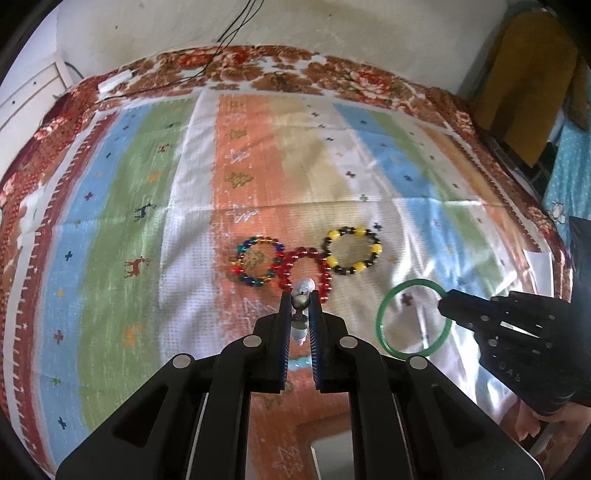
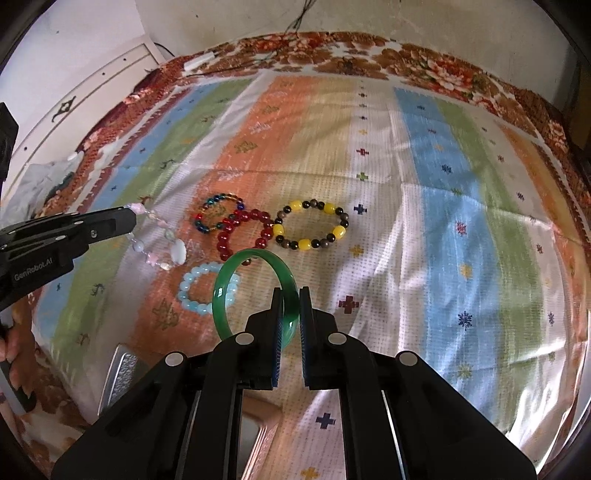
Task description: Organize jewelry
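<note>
Three bead bracelets lie in a row on the striped cloth: a multicolour one (image 1: 255, 265), a red one (image 1: 306, 274) and a yellow-and-black one (image 1: 352, 251). My left gripper (image 1: 300, 299) is shut on a pale pink-and-white bead bracelet (image 2: 162, 240), held above the cloth near the red one. My right gripper (image 2: 290, 293) is shut on a green bangle (image 2: 255, 291), which stands upright in the jaws and also shows in the left wrist view (image 1: 412, 321). A light blue bead bracelet (image 2: 205, 288) lies on the cloth just behind the bangle.
The striped cloth (image 1: 147, 221) covers a bed with a floral blanket (image 1: 295, 70) at the far edge. Cables (image 1: 229, 33) hang down the wall. A metallic box edge (image 2: 122, 373) shows near the front. A white cabinet (image 2: 92, 92) stands at left.
</note>
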`<action>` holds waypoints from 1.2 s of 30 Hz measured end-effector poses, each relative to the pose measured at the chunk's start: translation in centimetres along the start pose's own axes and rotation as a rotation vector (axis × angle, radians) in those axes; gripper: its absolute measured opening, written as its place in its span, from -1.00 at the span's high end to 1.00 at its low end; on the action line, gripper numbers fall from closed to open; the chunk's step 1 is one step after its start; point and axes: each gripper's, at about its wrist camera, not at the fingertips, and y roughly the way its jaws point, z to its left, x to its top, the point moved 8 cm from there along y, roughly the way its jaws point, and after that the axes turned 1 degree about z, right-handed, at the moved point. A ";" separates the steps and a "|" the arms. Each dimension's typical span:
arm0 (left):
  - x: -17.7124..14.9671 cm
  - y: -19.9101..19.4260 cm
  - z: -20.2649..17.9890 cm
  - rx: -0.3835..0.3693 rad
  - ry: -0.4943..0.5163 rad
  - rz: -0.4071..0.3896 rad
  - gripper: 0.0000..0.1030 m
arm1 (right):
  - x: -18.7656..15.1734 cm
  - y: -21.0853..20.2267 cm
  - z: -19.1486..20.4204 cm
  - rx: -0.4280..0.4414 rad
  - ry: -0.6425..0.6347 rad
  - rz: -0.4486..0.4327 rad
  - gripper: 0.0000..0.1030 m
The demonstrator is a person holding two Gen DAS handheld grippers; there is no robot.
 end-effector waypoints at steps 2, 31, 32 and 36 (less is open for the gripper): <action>-0.1 -0.5 -0.6 -0.012 0.005 -0.009 0.83 | -0.4 -0.3 0.3 0.030 0.010 0.004 0.82; -4.7 -5.2 -3.9 -0.051 0.079 -0.065 0.82 | -3.4 -4.9 1.2 0.036 0.011 -0.095 0.81; -5.0 -5.3 -4.1 -0.054 0.085 -0.064 0.82 | -3.5 -5.0 1.2 0.036 0.008 -0.096 0.81; -6.0 -5.8 -4.9 -0.061 0.111 -0.066 0.82 | -4.3 -5.4 1.7 0.042 -0.002 -0.100 0.81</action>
